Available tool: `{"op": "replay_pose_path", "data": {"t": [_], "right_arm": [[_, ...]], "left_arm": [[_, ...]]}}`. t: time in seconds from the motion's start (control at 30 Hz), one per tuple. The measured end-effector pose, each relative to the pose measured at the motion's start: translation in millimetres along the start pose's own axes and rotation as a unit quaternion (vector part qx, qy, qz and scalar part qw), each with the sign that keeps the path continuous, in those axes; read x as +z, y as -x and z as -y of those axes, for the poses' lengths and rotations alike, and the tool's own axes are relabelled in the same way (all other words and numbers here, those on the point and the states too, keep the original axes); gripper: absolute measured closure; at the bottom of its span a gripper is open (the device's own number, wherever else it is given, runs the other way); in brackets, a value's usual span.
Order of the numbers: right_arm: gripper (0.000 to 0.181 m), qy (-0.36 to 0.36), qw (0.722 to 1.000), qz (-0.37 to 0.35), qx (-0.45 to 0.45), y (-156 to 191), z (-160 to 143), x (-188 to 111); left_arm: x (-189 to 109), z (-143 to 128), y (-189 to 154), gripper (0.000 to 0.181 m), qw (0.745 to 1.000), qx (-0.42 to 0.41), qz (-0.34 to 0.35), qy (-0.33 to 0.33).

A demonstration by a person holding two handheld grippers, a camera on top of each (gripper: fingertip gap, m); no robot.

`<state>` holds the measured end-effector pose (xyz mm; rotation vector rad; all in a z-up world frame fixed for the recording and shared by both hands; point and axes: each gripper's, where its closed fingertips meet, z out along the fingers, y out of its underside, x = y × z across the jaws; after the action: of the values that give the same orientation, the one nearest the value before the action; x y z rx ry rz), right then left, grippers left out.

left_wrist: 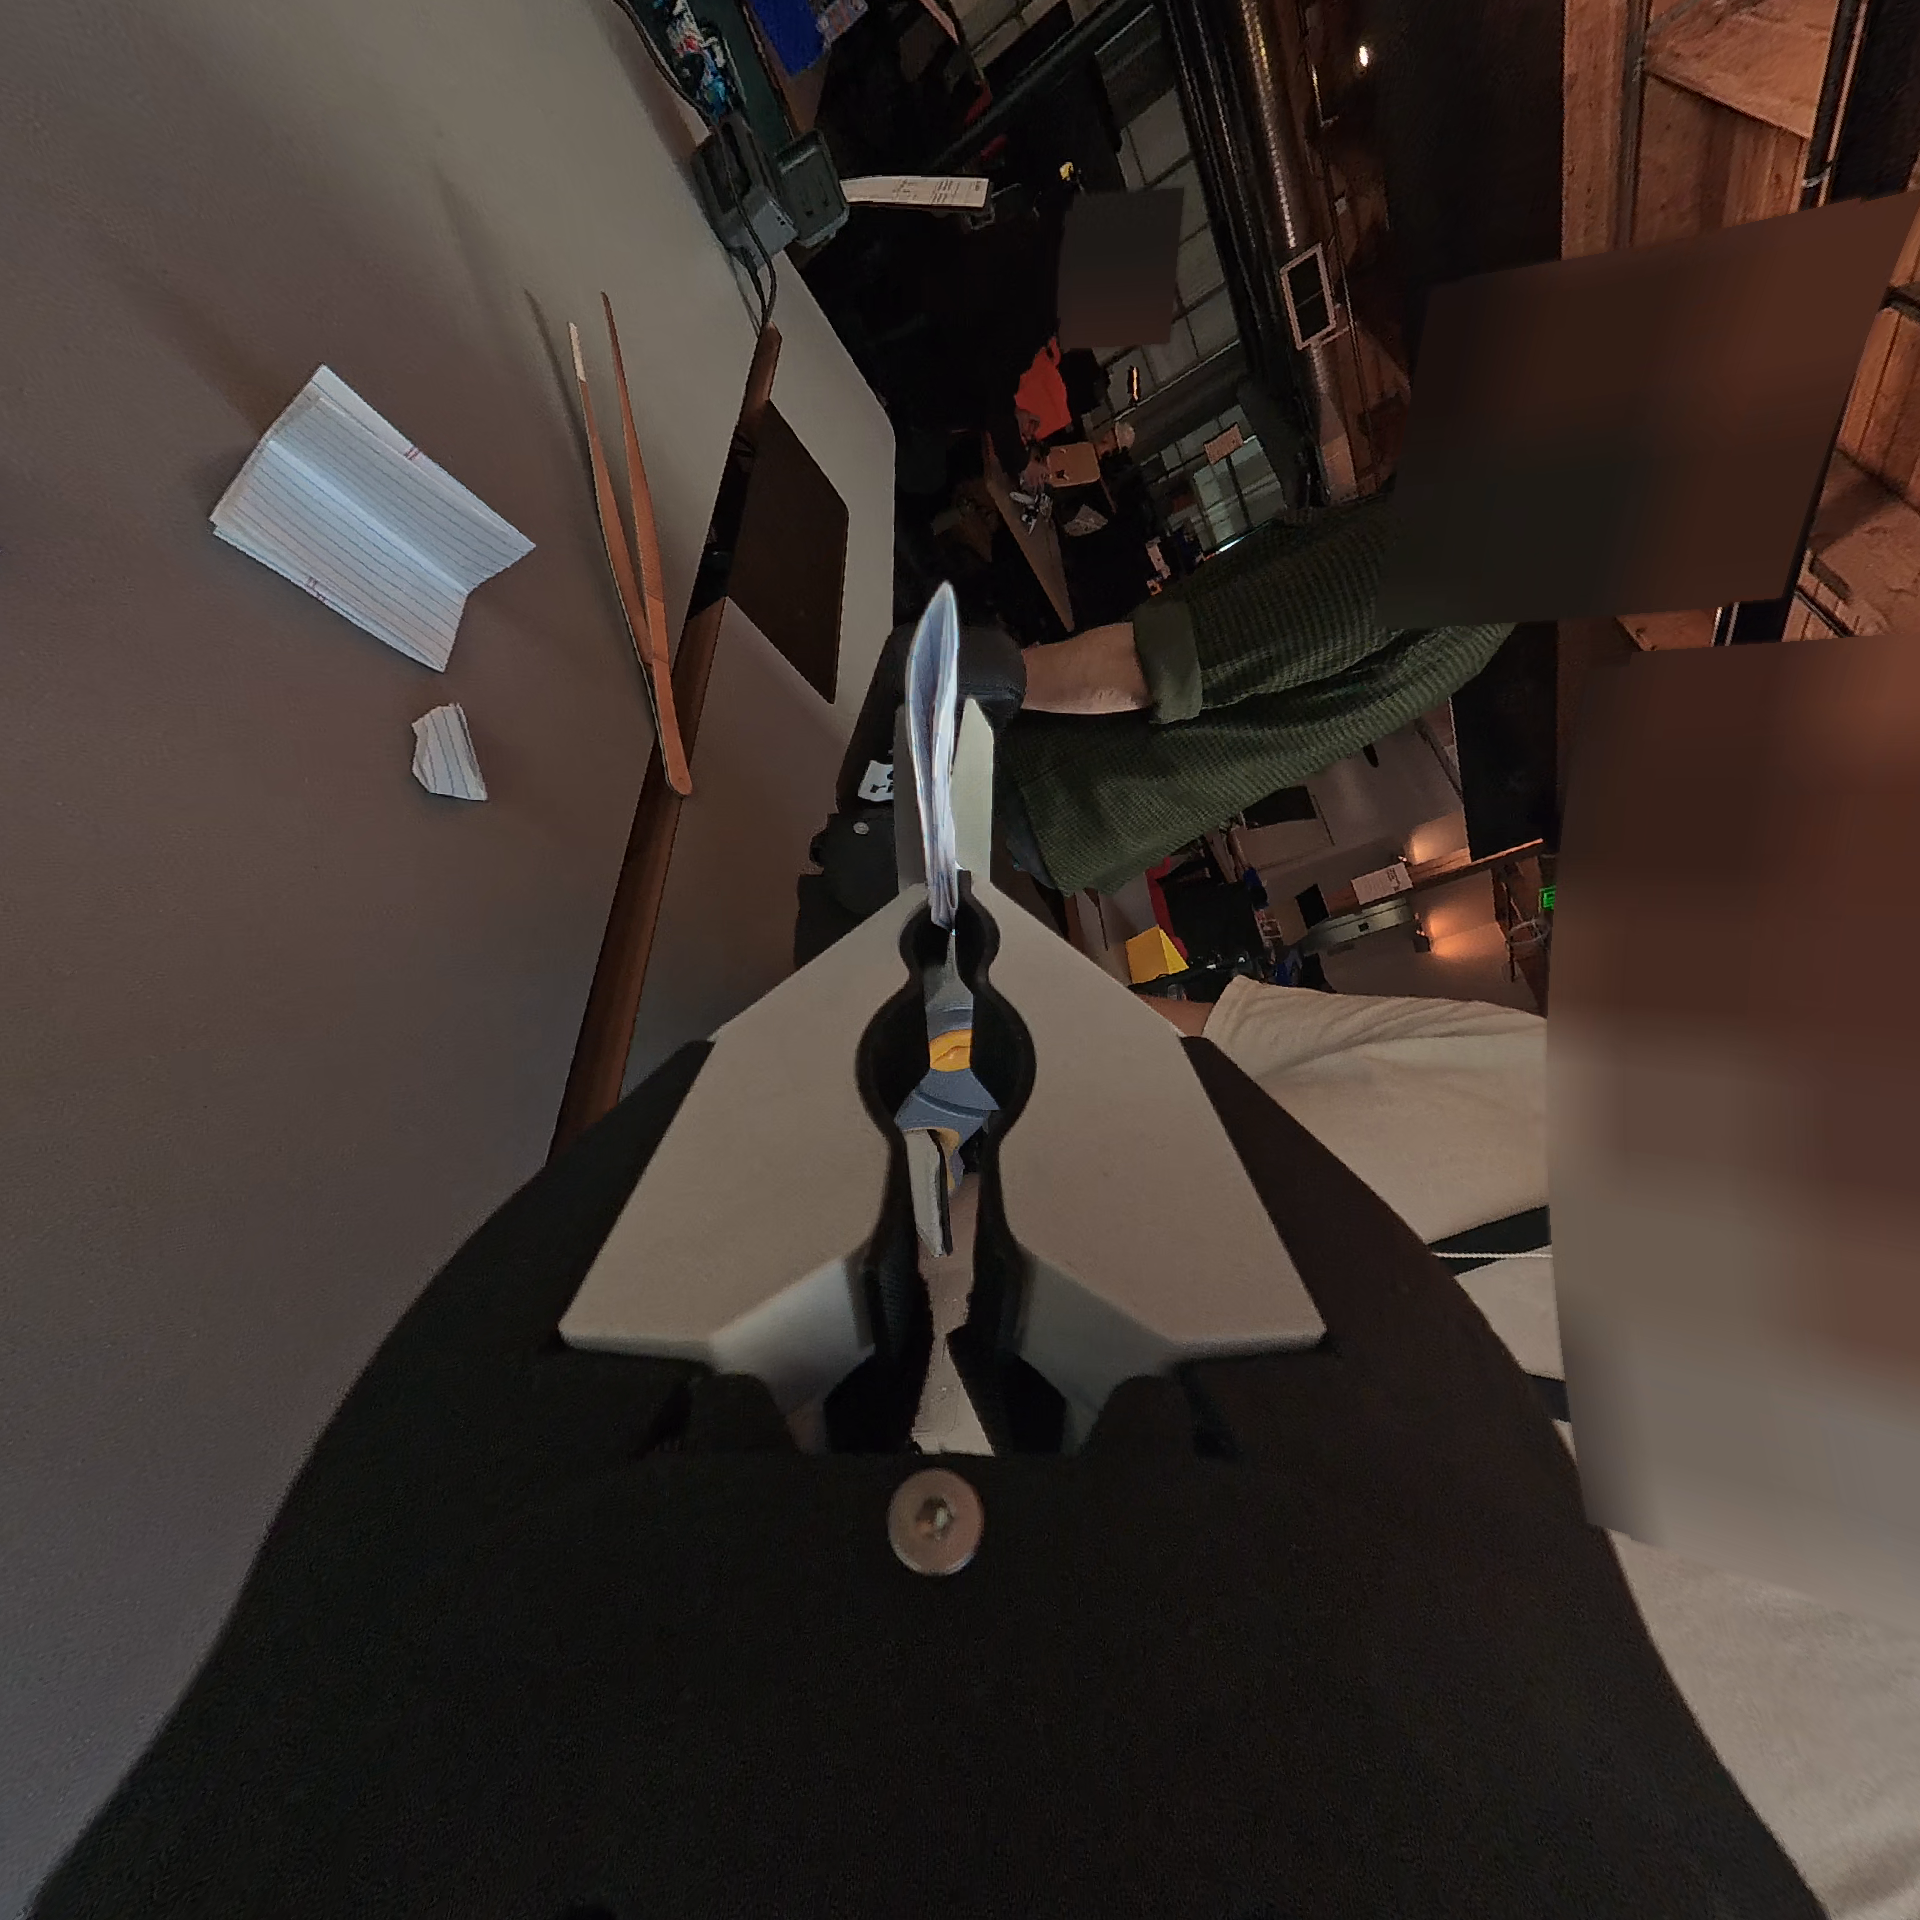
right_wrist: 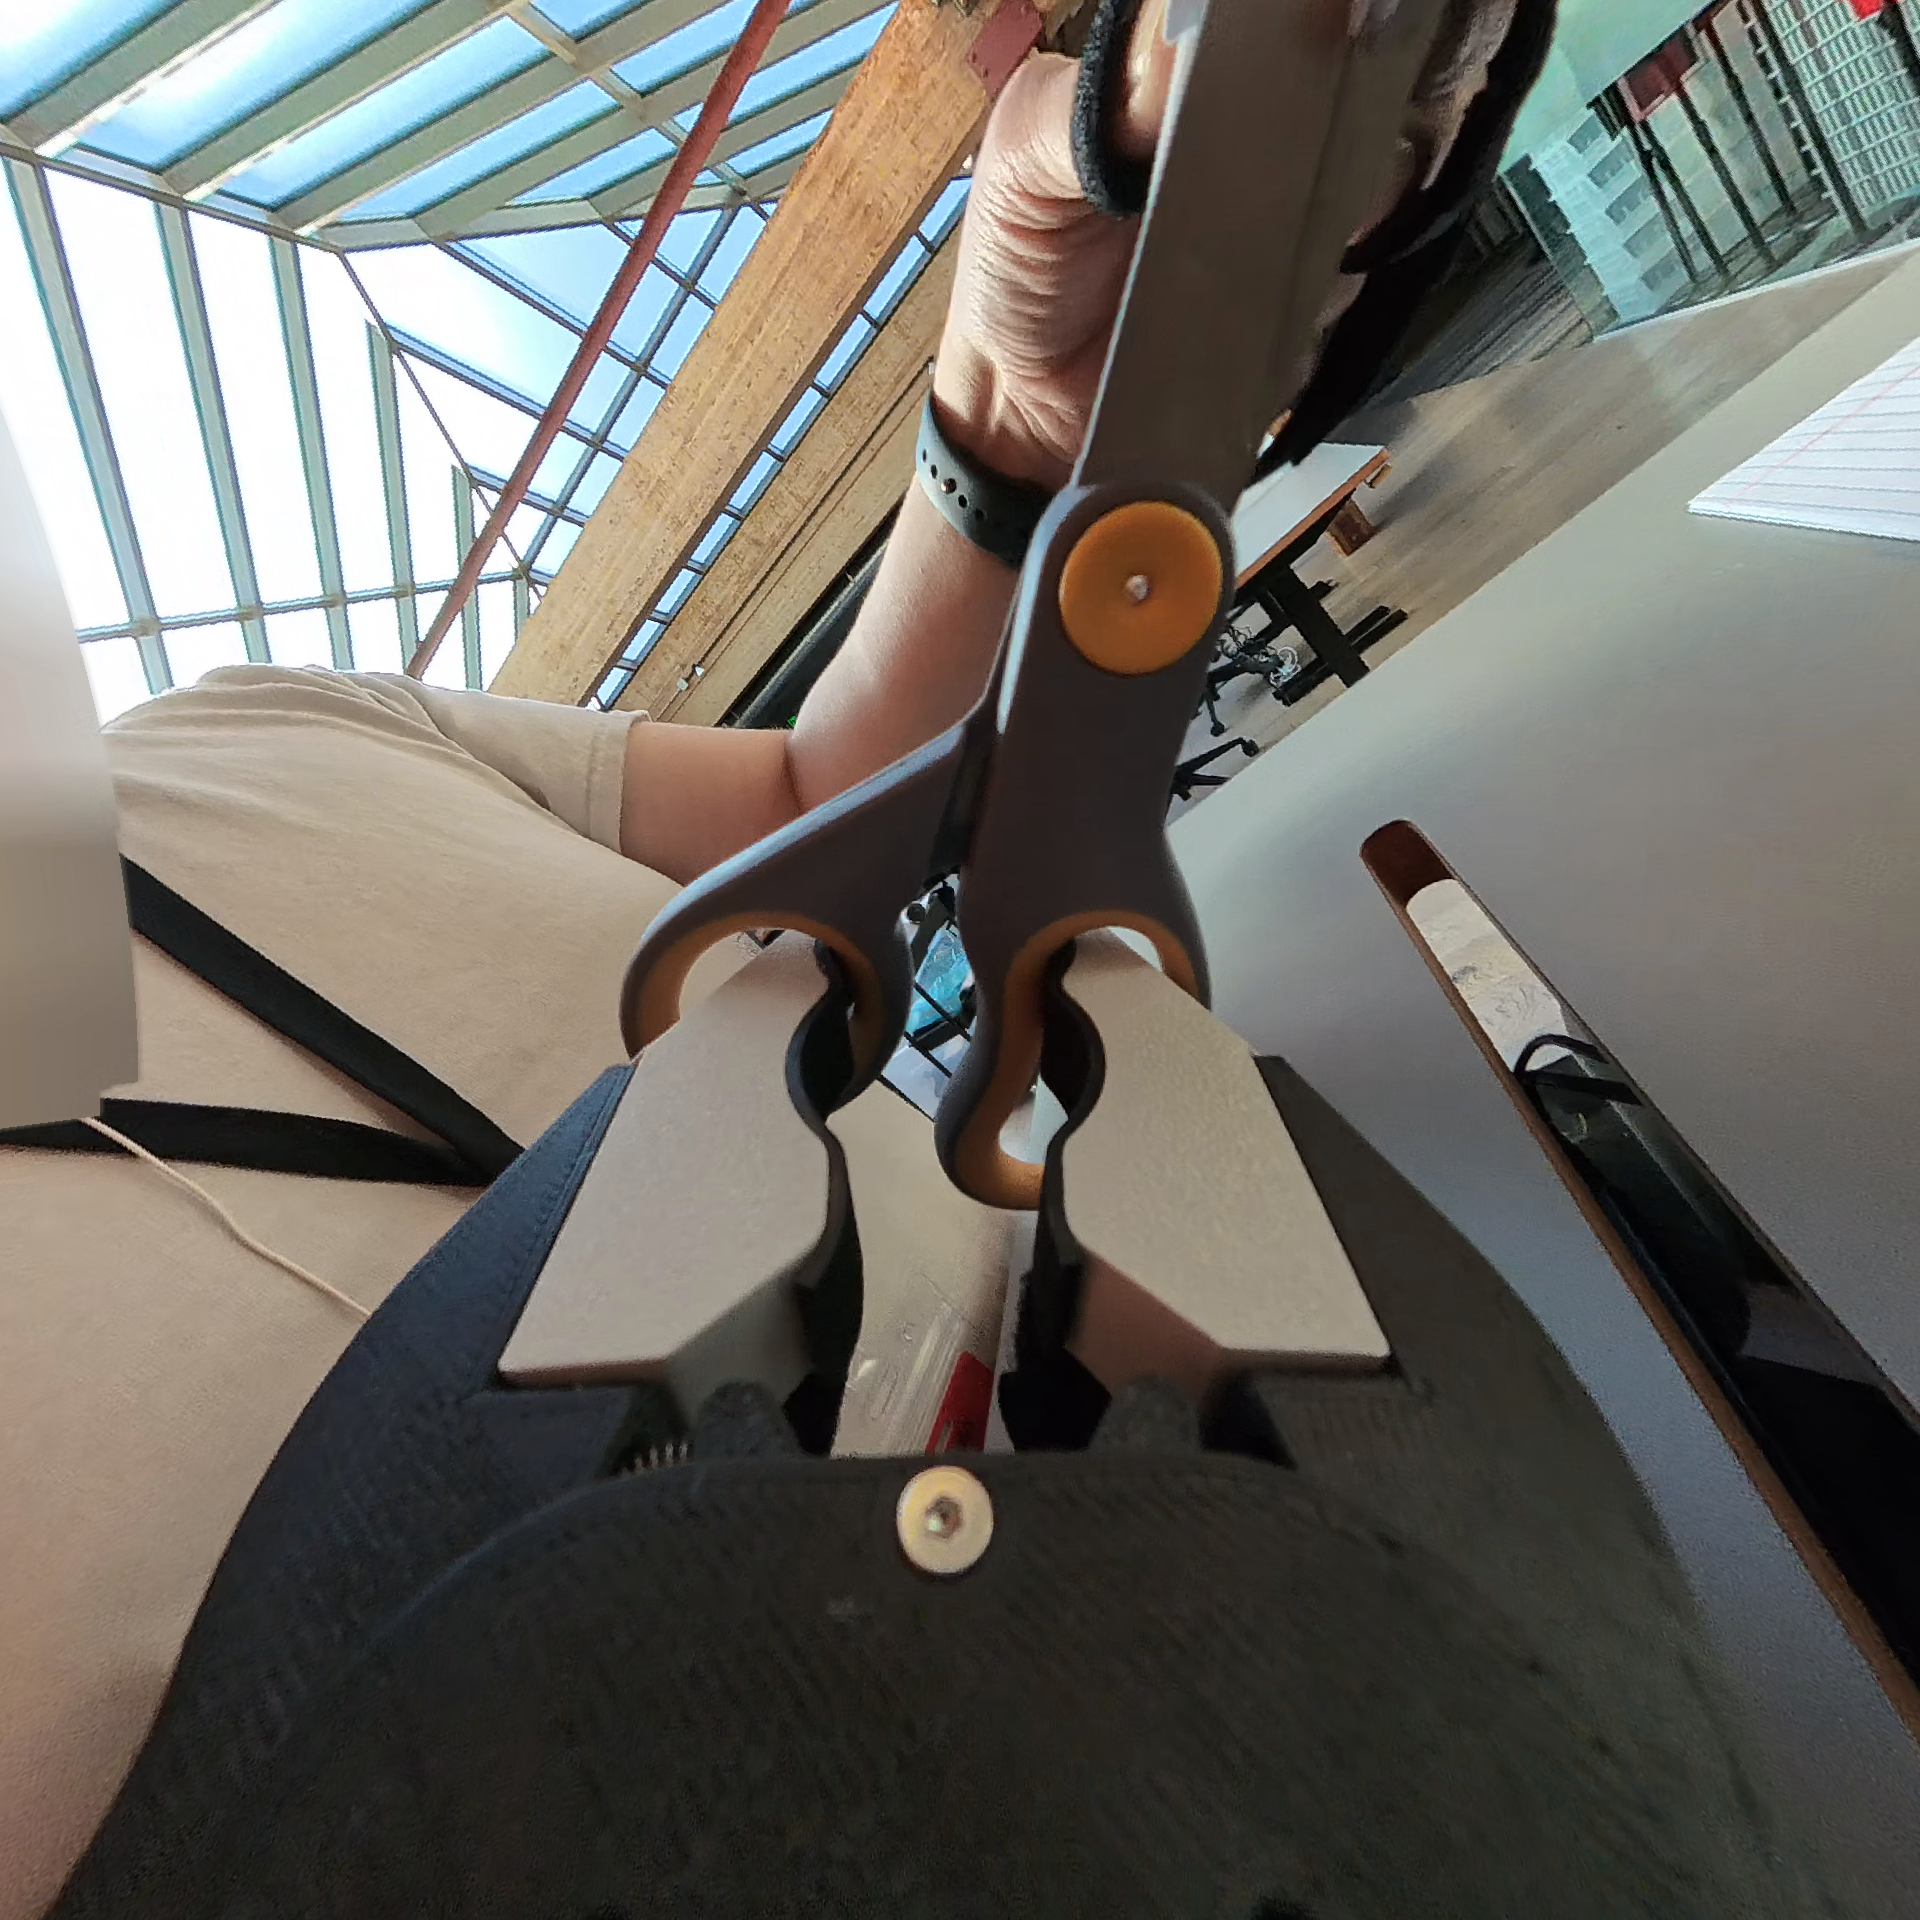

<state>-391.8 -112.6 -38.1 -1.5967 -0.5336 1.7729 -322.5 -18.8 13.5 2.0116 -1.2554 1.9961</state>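
1. Left gripper (left_wrist: 951,914): jaws pressed together on the near end of a paper strip (left_wrist: 928,727), which shows edge-on and stands out past the fingertips.
2. Scissors (left_wrist: 940,1101): in the left wrist view only a grey part with an orange pivot shows through the gap between the left fingers. Whether the blades touch the strip cannot be told.
3. Right gripper (right_wrist: 940,977): jaws part-way apart, one finger threaded through each handle loop of the scissors (right_wrist: 1039,790), carrying them from inside the loops. The blades run far and upward, out of the top of the view.
4. Hand (right_wrist: 1018,291): just left of the blades, with a dark band (right_wrist: 977,499) at the wrist.
5. Table (left_wrist: 208,935): tilted at the left of the left wrist view, well apart from both grippers.
6. On the table: a folded lined sheet (left_wrist: 353,520), a small torn scrap (left_wrist: 449,753) near it, and wooden tongs (left_wrist: 634,540) to their right, beside the table edge.
7. Green sleeve (left_wrist: 1247,675): another person's arm, far right.
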Motion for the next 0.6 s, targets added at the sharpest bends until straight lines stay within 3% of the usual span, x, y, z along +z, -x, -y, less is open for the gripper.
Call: {"op": "replay_pose_path", "data": {"t": [0.17,0.37,0.6], "right_arm": [[0.151,-0.007,1.000,0.023,0.015,8.0,1.0,3.7],[0.151,-0.002,0.999,0.011,0.033,3.6,-0.4,-21.7],[0.153,0.004,1.000,0.002,0.014,5.9,-1.5,-21.7]], "left_arm": [[3.5,-3.2,-0.3,0.181,1.000,0.000,-0.001,0.009],[-4.6,-7.4,-0.8,0.181,1.000,-0.002,0.006,0.030],[-0.7,-6.4,-2.5,0.181,0.999,-0.001,-0.001,0.035]]}}
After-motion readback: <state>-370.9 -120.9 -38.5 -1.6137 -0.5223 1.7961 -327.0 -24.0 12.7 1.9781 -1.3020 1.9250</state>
